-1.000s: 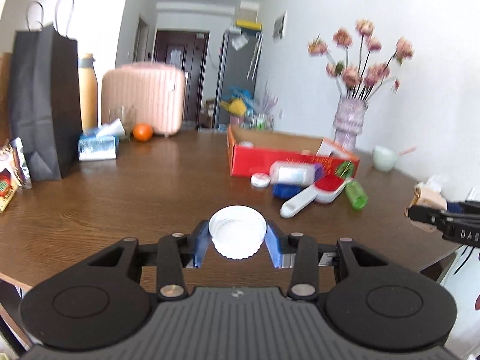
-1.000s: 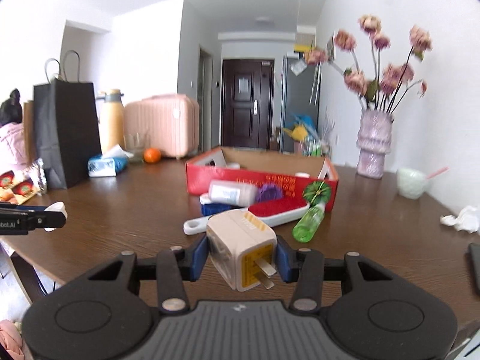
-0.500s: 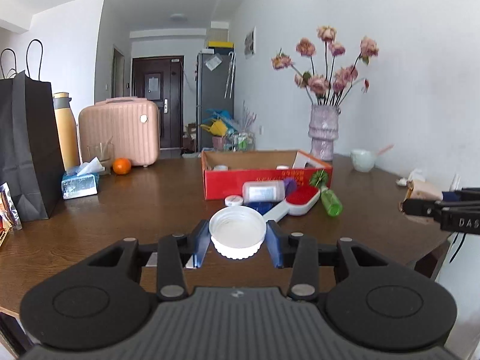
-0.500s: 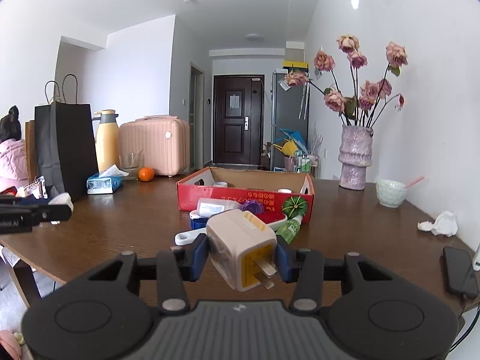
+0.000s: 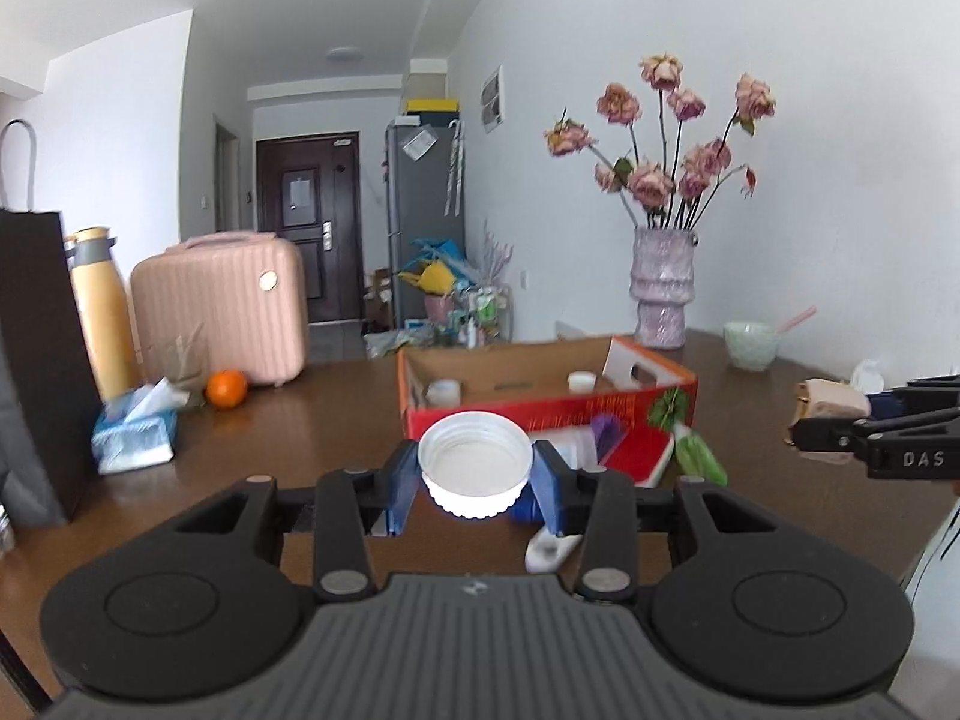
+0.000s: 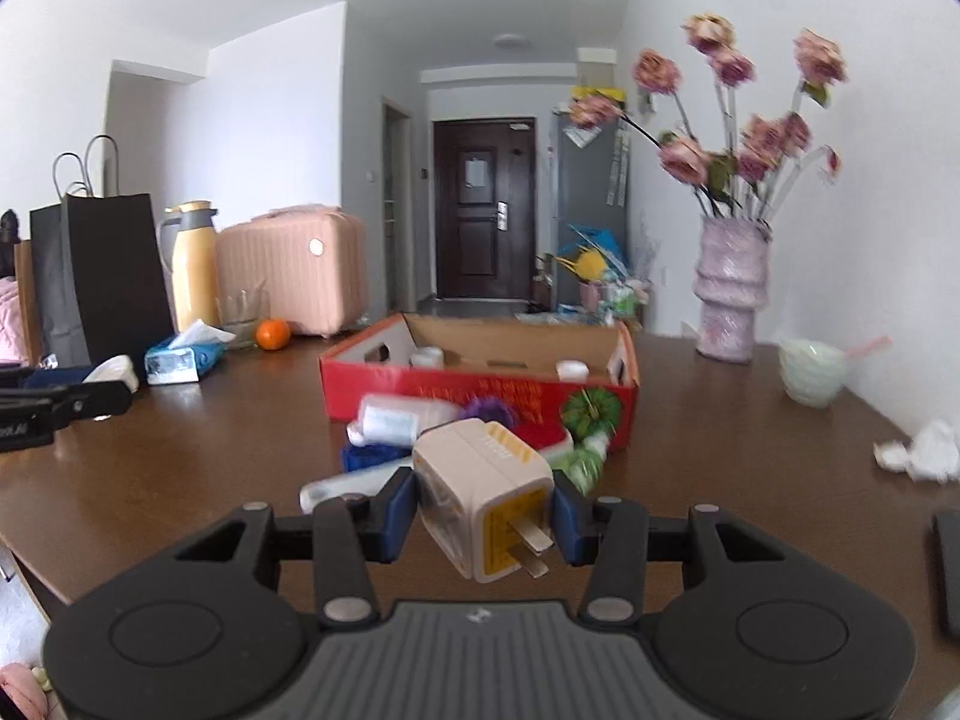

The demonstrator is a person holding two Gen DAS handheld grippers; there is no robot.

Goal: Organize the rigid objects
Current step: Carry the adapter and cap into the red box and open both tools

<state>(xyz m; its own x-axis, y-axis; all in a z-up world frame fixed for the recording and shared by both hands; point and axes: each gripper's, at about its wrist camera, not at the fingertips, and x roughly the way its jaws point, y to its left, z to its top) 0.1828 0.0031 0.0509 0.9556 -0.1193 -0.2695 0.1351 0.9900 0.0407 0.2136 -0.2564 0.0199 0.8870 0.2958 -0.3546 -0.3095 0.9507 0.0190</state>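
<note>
1. Gripping a white ribbed bottle cap (image 5: 475, 463), the left claw (image 5: 475, 471) is clenched on it with both blue pads pressed to its sides, the hollow of the cap facing the camera.
2. The right claw (image 6: 483, 501) is clamped on a cream plug adapter (image 6: 480, 495), held tilted, its yellow face and two metal prongs turned toward the camera.
3. Both claws hang above the near part of the brown surface (image 6: 180, 456), short of the red cardboard box (image 6: 480, 396).
4. The box sits open-topped near the middle of the surface; a few small white items lie inside, against its walls, with bare cardboard floor between them.
5. Along the box's near wall lies a cluster: a pale bottle on its side (image 6: 393, 417), a green bottle (image 6: 579, 462), a purple piece and a long white-handled brush. They crowd the front edge, touching or nearly touching the box; which exactly is hard to tell through the blur.
6. Left of the box the wood is bare up to a tissue pack (image 6: 180, 357), an orange (image 6: 273, 334), and a black paper bag (image 6: 102, 276).
7. Right of the box there is bare wood up to a vase of pink flowers (image 6: 729, 294), a pale green bowl (image 6: 813, 369) and a crumpled tissue (image 6: 921, 450).
8. The surface's near-left edge shows in the right wrist view, falling away below the left claw.
</note>
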